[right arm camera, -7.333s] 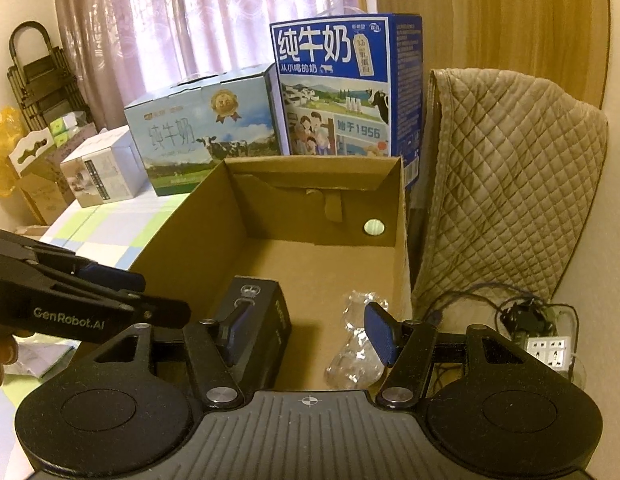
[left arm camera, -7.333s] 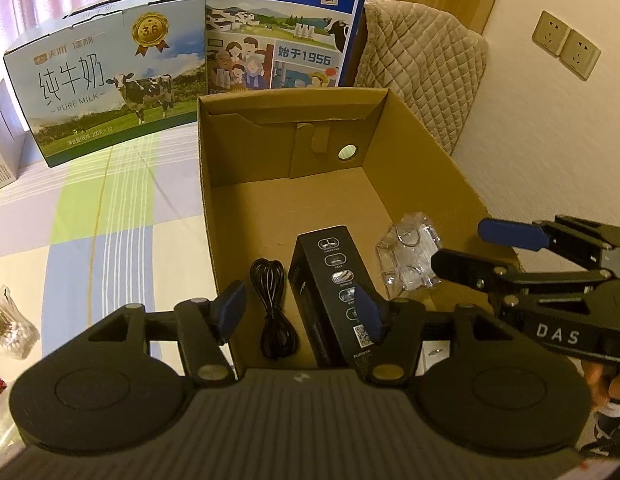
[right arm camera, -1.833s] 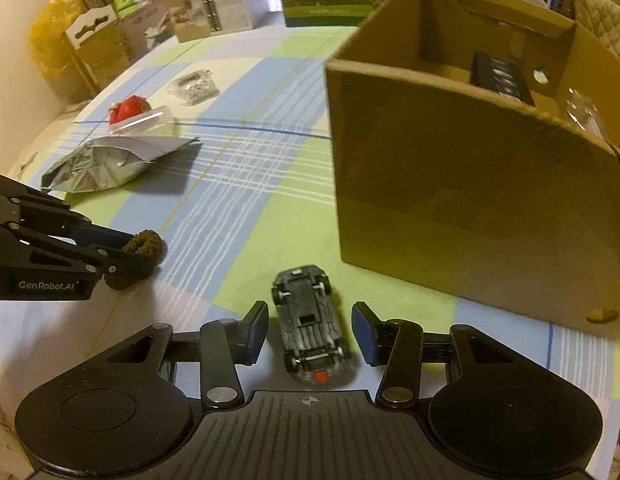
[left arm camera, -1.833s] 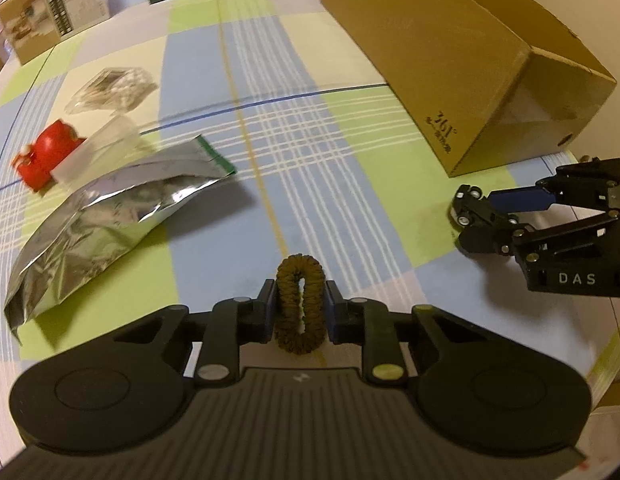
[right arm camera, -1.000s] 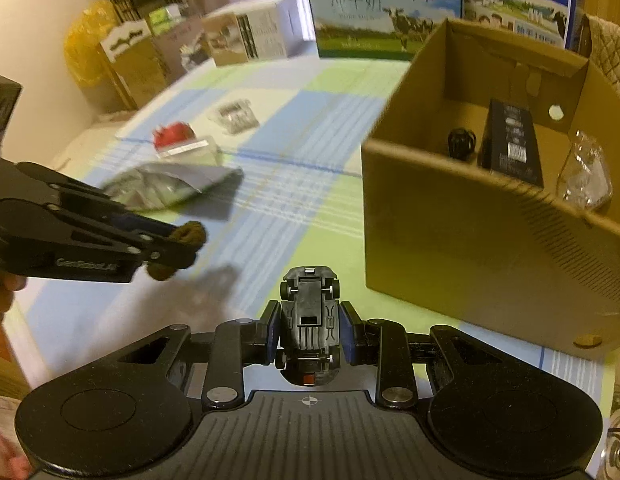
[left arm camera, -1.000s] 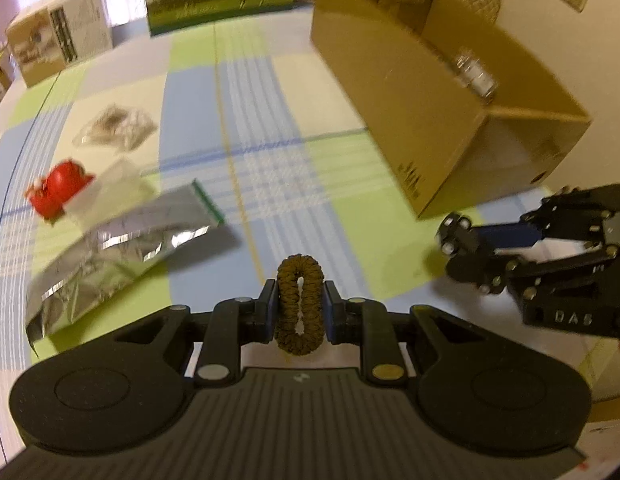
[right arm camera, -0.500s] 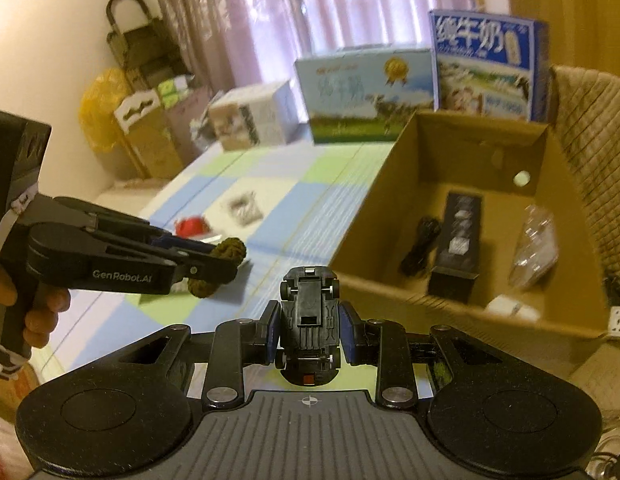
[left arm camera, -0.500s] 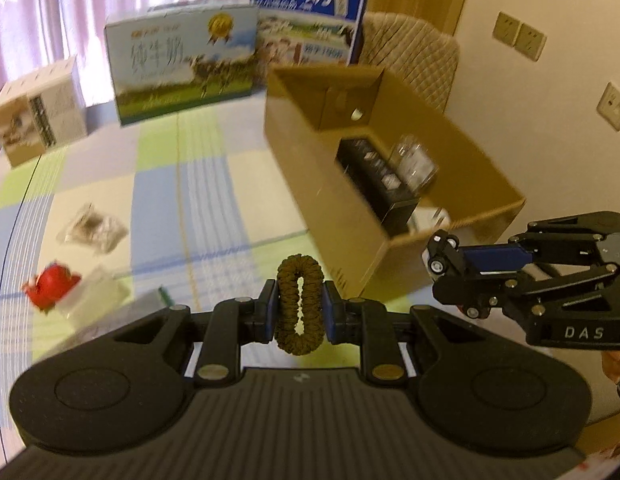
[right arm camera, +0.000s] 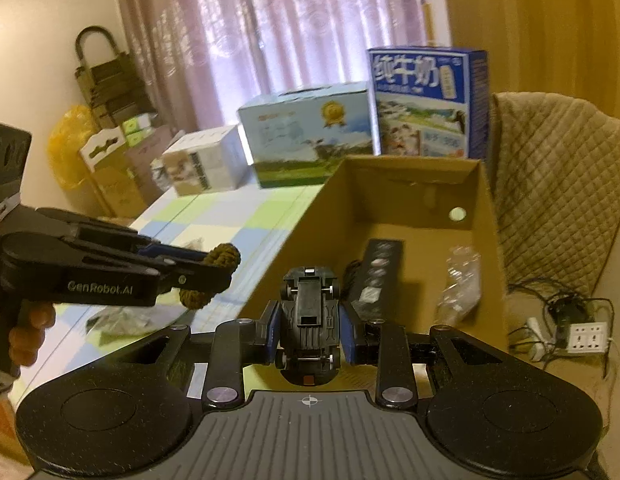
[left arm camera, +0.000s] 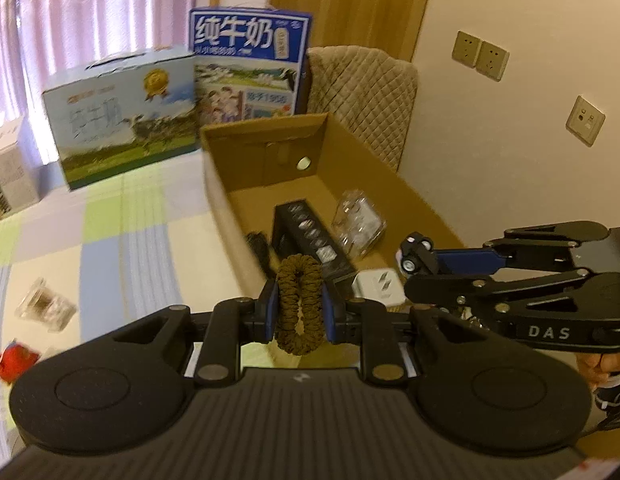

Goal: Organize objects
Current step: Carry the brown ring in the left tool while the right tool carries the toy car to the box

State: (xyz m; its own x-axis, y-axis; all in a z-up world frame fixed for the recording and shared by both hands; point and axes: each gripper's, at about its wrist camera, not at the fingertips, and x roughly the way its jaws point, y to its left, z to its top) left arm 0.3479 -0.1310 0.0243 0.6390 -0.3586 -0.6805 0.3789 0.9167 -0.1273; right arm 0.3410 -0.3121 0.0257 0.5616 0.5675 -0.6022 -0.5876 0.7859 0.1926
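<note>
The left gripper [left arm camera: 298, 308] pinches a brown hair tie [left arm camera: 299, 302] between its fingers [left arm camera: 270, 308], the loop standing upright and squeezed narrow. It is held above the near left corner of the open box [left arm camera: 390, 184], over the box's left wall where that meets the table [left arm camera: 110, 240].

The right gripper [right arm camera: 310, 332] clamps a toy car [right arm camera: 309, 316] by its sides, underside up and wheels showing, nose pointing away toward the box interior. In the left view the car [left arm camera: 416, 250] sits over the near right part of the box, well above its floor.

Inside the box a black carton [left arm camera: 310, 240] lies lengthwise in the middle, a coiled black cable [left arm camera: 258, 246] beside it against the left wall, a clear plastic packet [left arm camera: 360, 224] to its right, and a white plug [left arm camera: 376, 286] at the near end. The far half of the floor is bare cardboard, and so is a strip along the right wall.

The box's right wall runs close to the table edge. Two milk cartons [left arm camera: 122, 116] stand just behind the far wall. On the open tablecloth to the left lie a small clear packet [left arm camera: 44, 304] and a red item [left arm camera: 14, 362], well apart from the box.
</note>
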